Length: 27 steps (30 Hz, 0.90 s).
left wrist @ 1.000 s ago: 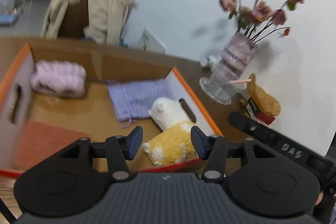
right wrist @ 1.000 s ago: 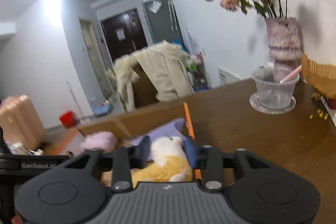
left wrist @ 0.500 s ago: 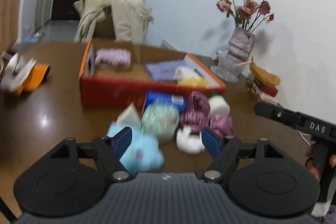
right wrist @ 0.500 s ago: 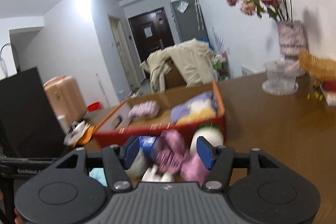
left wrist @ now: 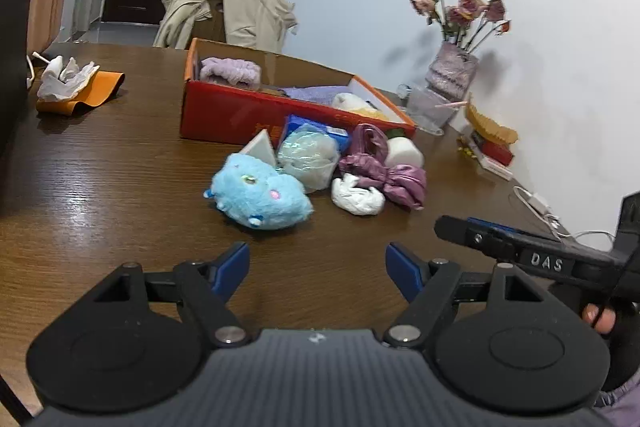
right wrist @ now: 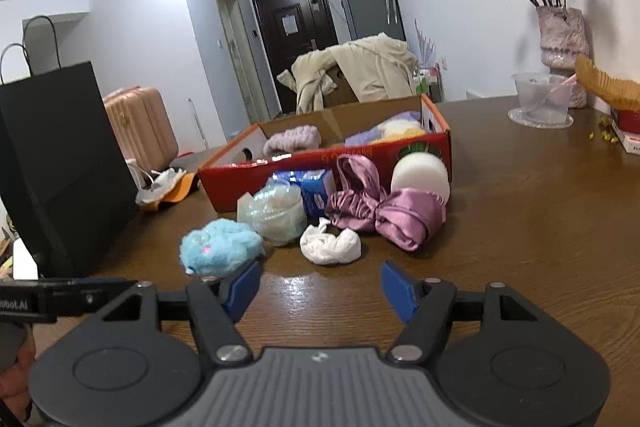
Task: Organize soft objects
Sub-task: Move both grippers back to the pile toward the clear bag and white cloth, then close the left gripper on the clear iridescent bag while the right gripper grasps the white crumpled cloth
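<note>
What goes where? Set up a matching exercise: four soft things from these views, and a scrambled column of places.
1. blue plush toy
2. lilac knitted roll
3. white crumpled cloth
4. white foam roll

A. inside the red box, far end
B. against the box's front corner
C. on the table, left end of the pile
D. on the table, before the purple satin

1-C, 2-A, 3-D, 4-B

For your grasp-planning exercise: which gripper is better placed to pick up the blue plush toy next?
Probably left: the blue plush toy lies nearly ahead of the open left gripper, but off to the side of the open right gripper.
</note>
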Motion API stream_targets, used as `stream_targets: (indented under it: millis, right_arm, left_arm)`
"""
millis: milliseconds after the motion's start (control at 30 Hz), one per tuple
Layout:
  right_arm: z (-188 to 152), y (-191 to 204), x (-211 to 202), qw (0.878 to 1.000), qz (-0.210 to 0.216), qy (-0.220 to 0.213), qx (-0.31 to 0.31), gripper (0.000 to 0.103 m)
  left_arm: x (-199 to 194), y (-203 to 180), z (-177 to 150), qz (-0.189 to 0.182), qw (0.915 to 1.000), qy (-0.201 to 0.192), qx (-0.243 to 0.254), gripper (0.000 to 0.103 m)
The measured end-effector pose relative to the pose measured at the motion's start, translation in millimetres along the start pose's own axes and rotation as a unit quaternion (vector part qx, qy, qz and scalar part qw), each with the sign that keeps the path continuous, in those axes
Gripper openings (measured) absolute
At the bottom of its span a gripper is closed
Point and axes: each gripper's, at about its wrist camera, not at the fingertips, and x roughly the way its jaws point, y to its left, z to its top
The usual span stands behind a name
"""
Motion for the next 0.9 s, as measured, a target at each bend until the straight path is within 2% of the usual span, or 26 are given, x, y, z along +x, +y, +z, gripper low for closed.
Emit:
stream_targets:
  millis: [167, 433, 633, 667, 700, 767, 900]
  right_arm:
    - [1, -1, 19, 1.000, -0.001, 0.008, 0.004, 0.062]
    - [21, -5, 60, 1.000, -0.004, 0.013, 0.004, 0.058]
    - [29, -7, 95, 1.000, -0.010, 0.027, -0.007, 0.053]
    - [29, -7, 99, 0.999, -0.011, 0.031, -0.009, 0.048]
    - [28, -7, 104, 0.999, -0.010, 0.038, -0.011, 0.042]
    - [27, -6, 111, 0.998, -0.009, 0.050, -0.021, 0.038]
    - [24, -1, 116, 0.997, -0.009, 0.060, -0.046, 0.028]
  left_arm:
    - [25, -3, 18, -0.004, 1.0000, 0.001, -0.004, 0.071]
    - [91, -15, 55, -0.010, 0.9996, 0.012, 0.022, 0.070]
    - [140, -18, 74, 0.018, 0.9981, 0.025, 0.052, 0.069]
    - [146, -17, 75, 0.019, 0.9980, 0.028, 0.052, 0.067]
    - [151, -15, 76, 0.020, 0.9979, 0.031, 0.053, 0.058]
    - [157, -13, 76, 0.013, 0.9978, 0.037, 0.054, 0.049]
    - [159, -11, 74, 0.003, 0.9979, 0.038, 0.052, 0.039]
